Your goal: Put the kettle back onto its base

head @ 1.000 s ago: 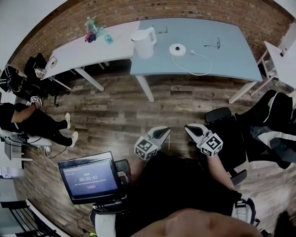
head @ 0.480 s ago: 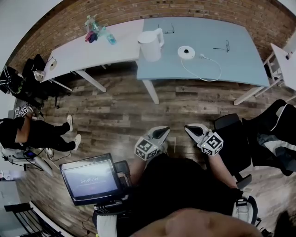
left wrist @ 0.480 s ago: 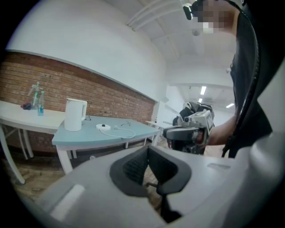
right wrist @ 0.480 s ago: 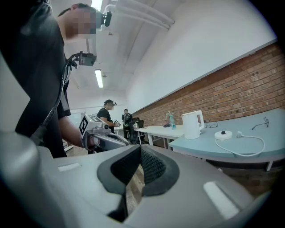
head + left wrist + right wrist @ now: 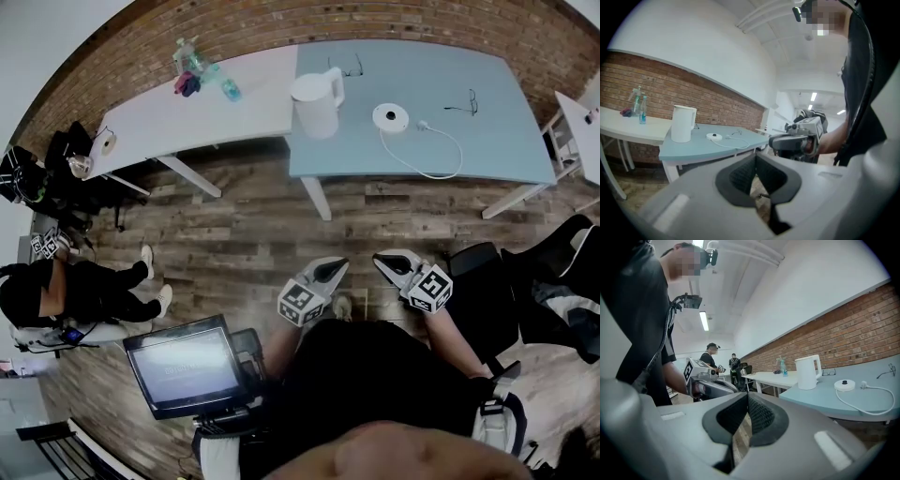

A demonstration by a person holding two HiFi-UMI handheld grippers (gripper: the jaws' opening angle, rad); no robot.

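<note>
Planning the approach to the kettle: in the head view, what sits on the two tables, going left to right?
bottles → white kettle → round base → glasses

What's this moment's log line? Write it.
kettle: on table beside base, apart | left gripper: shut, empty | right gripper: shut, empty | both short of table

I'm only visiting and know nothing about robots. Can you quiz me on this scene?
1. True or false: the kettle already sits on its base.
2. Which table holds the kettle? A) white B) blue C) neither
3. Fill in: the fingers of the left gripper and right gripper are ____, holding nothing.
Key: 1 false, it stands apart from it; 2 B, the blue table; 3 shut.
</note>
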